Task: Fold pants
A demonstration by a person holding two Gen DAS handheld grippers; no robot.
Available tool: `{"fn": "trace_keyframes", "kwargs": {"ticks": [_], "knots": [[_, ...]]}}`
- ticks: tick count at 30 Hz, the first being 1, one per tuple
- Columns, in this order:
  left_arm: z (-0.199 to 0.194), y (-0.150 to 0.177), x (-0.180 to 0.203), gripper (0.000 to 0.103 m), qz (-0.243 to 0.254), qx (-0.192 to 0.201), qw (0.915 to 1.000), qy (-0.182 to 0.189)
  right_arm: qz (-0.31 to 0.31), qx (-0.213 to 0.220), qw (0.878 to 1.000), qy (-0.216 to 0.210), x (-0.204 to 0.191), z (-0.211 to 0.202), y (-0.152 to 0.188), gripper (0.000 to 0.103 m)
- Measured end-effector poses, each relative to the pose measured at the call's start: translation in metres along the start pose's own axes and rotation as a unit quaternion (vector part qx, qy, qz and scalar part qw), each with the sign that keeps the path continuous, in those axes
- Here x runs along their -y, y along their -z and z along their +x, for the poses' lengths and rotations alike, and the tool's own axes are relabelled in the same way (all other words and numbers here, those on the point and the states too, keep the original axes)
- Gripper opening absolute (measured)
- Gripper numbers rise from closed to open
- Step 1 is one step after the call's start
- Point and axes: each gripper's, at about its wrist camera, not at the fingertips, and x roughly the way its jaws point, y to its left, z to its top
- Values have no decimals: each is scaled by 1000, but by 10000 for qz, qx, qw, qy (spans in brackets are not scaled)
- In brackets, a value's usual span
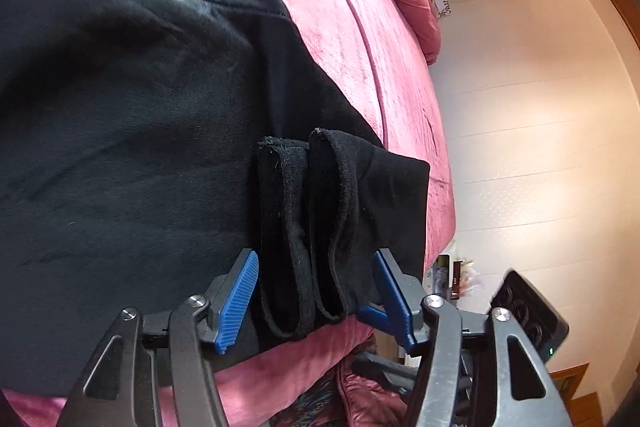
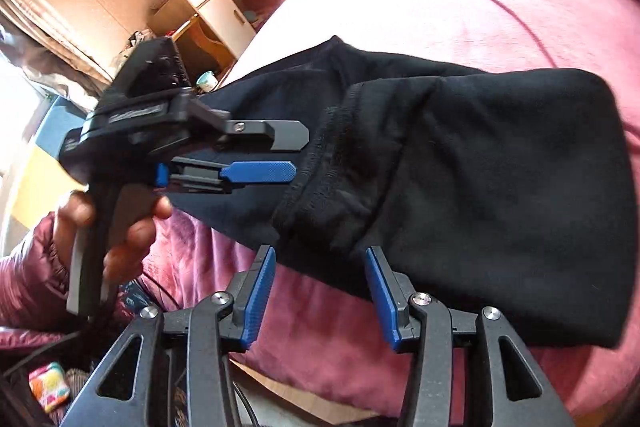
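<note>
Pants (image 1: 120, 147) look soft and floppy (not heavy); grab the leg ends (image 1: 312, 227). Left gripper (image 1: 316, 291) and right gripper (image 2: 320, 287) are both released, holding nothing.

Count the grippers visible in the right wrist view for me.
2. The right gripper sits at the bottom centre, open just short of the black pants. The left gripper comes in from the left, held by a hand.

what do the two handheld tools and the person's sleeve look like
Both tools, left and right, have dark grey metal linkage arms with silver pivot screws and ribbed blue finger pads. The left has a black pistol-style handle and body. The sleeve is shiny, quilted, maroon-pink.
</note>
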Motion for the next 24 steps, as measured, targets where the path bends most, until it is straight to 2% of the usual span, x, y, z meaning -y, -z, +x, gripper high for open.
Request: {"fn": "trace_keyframes", "kwargs": {"ticks": [6,10,12,13,14,17,19,21,24], "knots": [[32,-6,13,61,-26,-205,9995,-222,806,291,9949,528,47,-48,39,48],[42,-9,25,59,108,-210,9993,-295,1440,433,9831,1045,85,-80,72,48],[49,-11,31,39,209,-222,9989,-363,1702,421,9756,1319,100,-89,85,48],[52,-12,35,19,319,-264,9983,-414,1793,395,9721,1463,106,-89,89,48],[51,-13,40,20,393,-215,9980,-448,1870,383,9693,1550,111,-87,93,48],[36,-16,63,18,681,30,9976,-112,2008,391,9637,1716,121,-86,95,50],[20,-18,83,18,884,184,9958,177,2059,436,9624,1715,125,-83,93,58],[7,-20,104,18,1106,313,9927,357,2004,525,9630,1722,122,-75,85,60],[-4,-22,125,18,1283,402,9892,588,1784,625,9618,1979,115,-61,69,61]]}}
